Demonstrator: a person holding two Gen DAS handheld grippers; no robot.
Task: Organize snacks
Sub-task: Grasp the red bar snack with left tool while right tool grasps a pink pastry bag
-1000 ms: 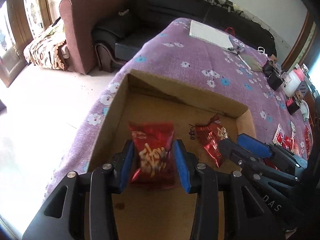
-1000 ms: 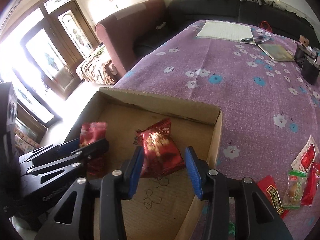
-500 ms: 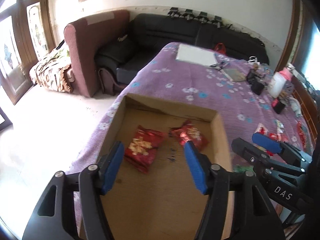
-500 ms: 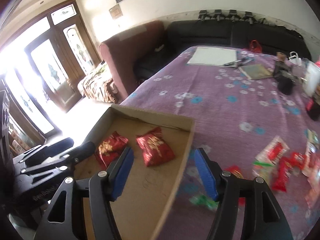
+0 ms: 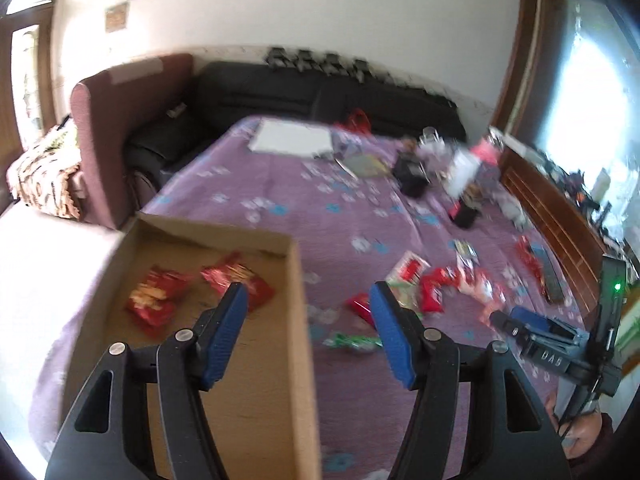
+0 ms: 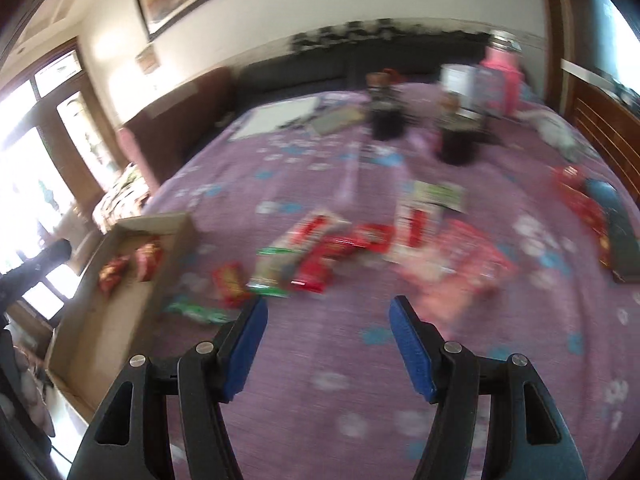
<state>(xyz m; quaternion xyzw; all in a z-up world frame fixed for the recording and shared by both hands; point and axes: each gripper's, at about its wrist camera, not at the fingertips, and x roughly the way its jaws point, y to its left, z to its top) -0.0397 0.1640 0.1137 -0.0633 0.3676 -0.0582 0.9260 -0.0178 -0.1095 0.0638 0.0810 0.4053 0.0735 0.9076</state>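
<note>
A cardboard box (image 5: 298, 280) lies on the purple flowered cloth and holds two red snack packets (image 5: 154, 296) (image 5: 236, 278); it also shows at the left in the right wrist view (image 6: 176, 240). My left gripper (image 5: 306, 316) is open and empty, raised above the box's right wall. My right gripper (image 6: 326, 330) is open and empty above the cloth, short of a loose heap of red, white and green snack packets (image 6: 320, 248). The same heap (image 5: 432, 284) lies right of the box in the left wrist view, where the right gripper (image 5: 532, 330) shows at far right.
Dark containers (image 6: 460, 140), a pink-lidded jar (image 6: 500, 76), papers (image 6: 280, 116) and a notebook stand at the cloth's far end. A dark flat object (image 6: 620, 236) lies at the right edge. A black sofa (image 5: 320, 92) and maroon armchair (image 5: 108, 128) stand behind.
Both grippers let go of their red packets, which now lie in the box. Both rose, opened wide and swung right, away from the box, toward the loose snacks.
</note>
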